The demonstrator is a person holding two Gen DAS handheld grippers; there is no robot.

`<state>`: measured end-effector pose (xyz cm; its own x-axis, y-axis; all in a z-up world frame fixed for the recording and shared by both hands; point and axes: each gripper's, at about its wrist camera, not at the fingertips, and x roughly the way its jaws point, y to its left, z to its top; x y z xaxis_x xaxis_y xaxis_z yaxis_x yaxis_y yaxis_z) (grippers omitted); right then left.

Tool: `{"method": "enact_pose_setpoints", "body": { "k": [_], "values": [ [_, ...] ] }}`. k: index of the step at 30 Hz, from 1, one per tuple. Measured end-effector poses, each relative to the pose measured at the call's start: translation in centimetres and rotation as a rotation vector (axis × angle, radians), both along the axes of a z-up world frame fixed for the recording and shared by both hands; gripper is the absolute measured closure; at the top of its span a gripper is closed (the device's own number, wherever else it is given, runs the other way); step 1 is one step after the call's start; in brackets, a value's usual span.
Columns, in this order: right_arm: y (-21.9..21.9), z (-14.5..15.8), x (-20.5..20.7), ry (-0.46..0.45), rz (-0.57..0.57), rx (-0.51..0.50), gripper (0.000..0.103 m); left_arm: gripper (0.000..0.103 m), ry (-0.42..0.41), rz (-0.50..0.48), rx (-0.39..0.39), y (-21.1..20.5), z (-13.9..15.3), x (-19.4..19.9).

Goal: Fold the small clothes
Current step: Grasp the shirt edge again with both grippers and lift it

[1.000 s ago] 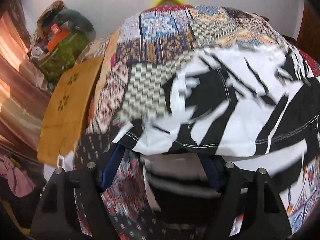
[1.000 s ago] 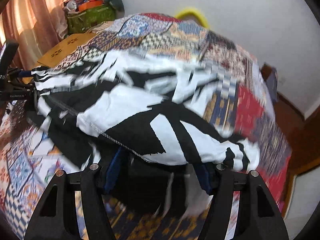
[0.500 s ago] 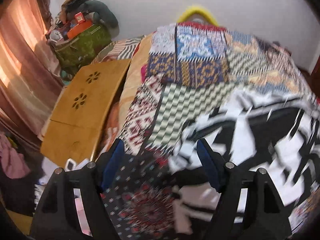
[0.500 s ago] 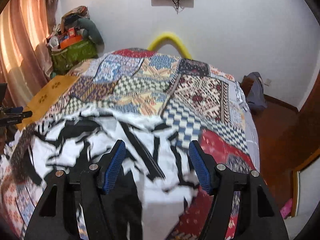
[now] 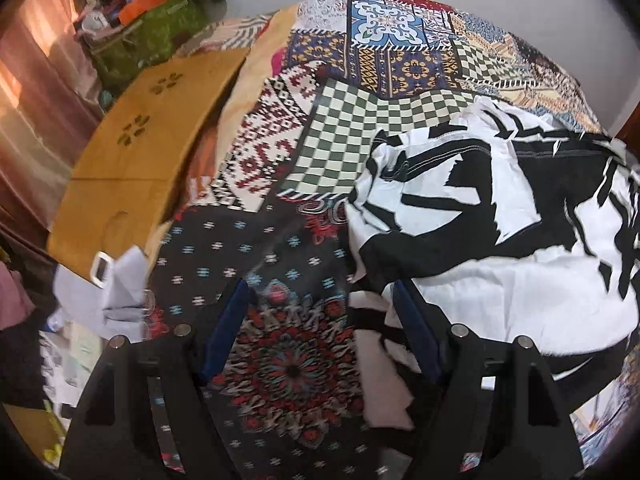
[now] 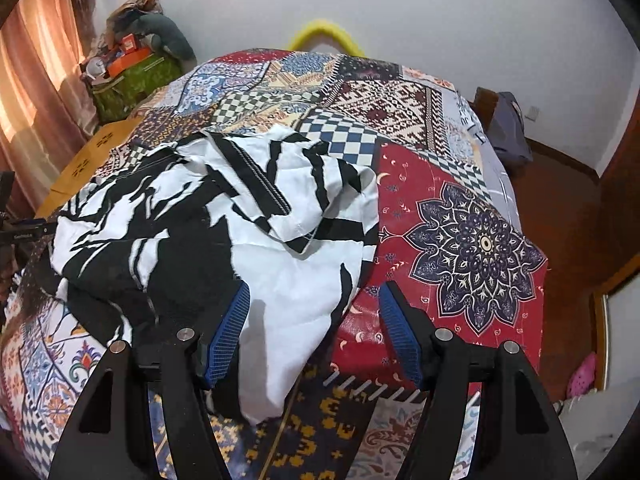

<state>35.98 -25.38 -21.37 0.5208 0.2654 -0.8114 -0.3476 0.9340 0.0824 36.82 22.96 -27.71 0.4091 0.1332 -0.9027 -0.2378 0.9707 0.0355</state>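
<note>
The patchwork bedspread lies under both my grippers. The black-and-white garment lies crumpled on it, ahead and left of my right gripper, ahead and right of my left gripper. Both stand wide apart, gripping nothing.

Garment on bedspread; board left.
</note>
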Motion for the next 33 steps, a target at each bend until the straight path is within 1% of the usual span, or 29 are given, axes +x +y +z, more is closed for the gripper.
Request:
{"method": "enact_pose_setpoints", "body": {
  "k": [2, 4, 6, 9, 11, 13, 15, 16, 19, 20, 22, 25, 27, 29, 31, 32, 33],
  "values": [
    [0.0, -0.1, 0.7, -0.003, -0.008, 0.018, 0.04, 0.032, -0.005, 0.005, -0.04, 0.1, -0.2, 0.6],
    [0.2, -0.3, 1.5, -0.012, -0.013, 0.028, 0.04, 0.038, -0.008, 0.005, -0.082, 0.0, -0.3, 1.6],
    [0.7, -0.6, 2.7, -0.015, -0.007, 0.007, 0.04, 0.042, -0.004, 0.006, -0.104, -0.1, -0.5, 2.6],
    [1.6, -1.7, 4.7, -0.009, 0.005, -0.072, 0.04, 0.048, 0.012, 0.0, -0.102, -0.5, -1.1, 4.1],
    [1.9, -2.0, 5.6, -0.015, 0.014, -0.101, 0.041, 0.049, 0.023, 0.0, -0.09, -0.8, -1.5, 5.1],
    [1.9, -1.5, 6.4, -0.043, 0.01, -0.122, 0.042, 0.049, 0.028, 0.001, -0.079, -1.0, -1.8, 5.8],
    [1.6, -0.3, 7.0, -0.1, -0.028, -0.142, 0.042, 0.049, 0.03, 0.006, -0.074, -1.0, -2.1, 6.4],
    [1.2, 0.4, 7.1, -0.122, -0.049, -0.131, 0.041, 0.049, 0.03, 0.008, -0.076, -0.9, -2.2, 6.5],
    [-0.4, 2.6, 7.1, -0.145, -0.078, -0.034, 0.04, 0.052, 0.029, 0.008, -0.083, -0.8, -2.5, 6.8],
    [-0.8, 3.0, 6.7, -0.148, -0.068, -0.006, 0.04, 0.054, 0.029, 0.006, -0.083, -0.9, -2.7, 6.9],
    [-0.8, 3.3, 6.0, -0.135, -0.032, 0.018, 0.04, 0.061, 0.03, 0.004, -0.089, -0.9, -2.8, 7.0],
    [0.0, 2.5, 4.6, -0.098, 0.047, 0.005, 0.04, 0.07, 0.03, 0.008, -0.107, -1.2, -3.0, 7.4],
    [0.7, 1.4, 3.9, -0.074, 0.1, -0.029, 0.04, 0.074, 0.031, 0.009, -0.115, -1.4, -3.1, 7.6],
    [1.4, 0.2, 3.6, -0.062, 0.136, -0.063, 0.04, 0.075, 0.033, 0.007, -0.102, -1.6, -3.2, 7.7],
    [1.7, -0.8, 4.1, -0.06, 0.147, -0.103, 0.04, 0.077, 0.037, -0.004, -0.083, -2.0, -3.3, 7.8],
    [2.1, -1.4, 4.6, -0.062, 0.138, -0.147, 0.04, 0.077, 0.037, -0.009, -0.076, -2.0, -3.2, 7.9],
    [2.2, -1.6, 5.0, -0.064, 0.132, -0.168, 0.04, 0.077, 0.037, -0.012, -0.073, -2.0, -3.2, 7.9]
  ]
}}
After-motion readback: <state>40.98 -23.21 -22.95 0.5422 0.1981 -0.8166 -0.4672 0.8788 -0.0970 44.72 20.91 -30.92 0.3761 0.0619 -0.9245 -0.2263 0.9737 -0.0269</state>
